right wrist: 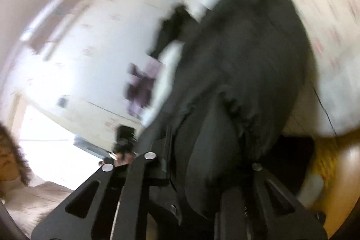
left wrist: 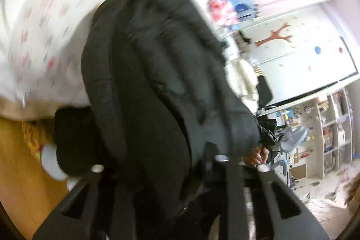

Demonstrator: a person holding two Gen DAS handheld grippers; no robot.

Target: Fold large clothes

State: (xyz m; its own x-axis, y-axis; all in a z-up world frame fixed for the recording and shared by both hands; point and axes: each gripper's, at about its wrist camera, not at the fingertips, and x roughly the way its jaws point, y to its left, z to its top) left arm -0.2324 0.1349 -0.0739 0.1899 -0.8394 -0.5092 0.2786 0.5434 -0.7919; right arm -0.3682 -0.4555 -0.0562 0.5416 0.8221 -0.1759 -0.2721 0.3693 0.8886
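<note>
1. Black quilted padded jacket [left wrist: 153, 73] hangs lifted between the two hand-held grippers, its far end trailing toward the white bedsheet with small red and grey print [left wrist: 38, 37]. Judgement: no fold is visible yet; the garment is bunched and loose, so the task looks to be at an early stage.
2. Left gripper [left wrist: 180, 195]: jaws drawn nearly together, with dark jacket cloth bunched between them. It appears to be clamped on the fabric.
3. Right gripper [right wrist: 193, 192]: jaws likewise close together; a thick roll of the same black cloth runs down into them. It reads as a grip on the jacket.
4. Position: the jacket fills the centre of both wrist views, raised off the bed, with the wooden floor [left wrist: 18, 172] showing low at the side. Which part of the garment each gripper has cannot be told; both views are motion-blurred.
5. Appearance: matte black shell, stitched quilting channels, soft and bulky, heavily creased. A gathered, puckered seam [right wrist: 238, 105] shows in the right wrist view, possibly a cuff or hem.
6. Remaining, by judgement: spread the jacket flat on the sheet, bring the sleeves in, fold the body.
</note>
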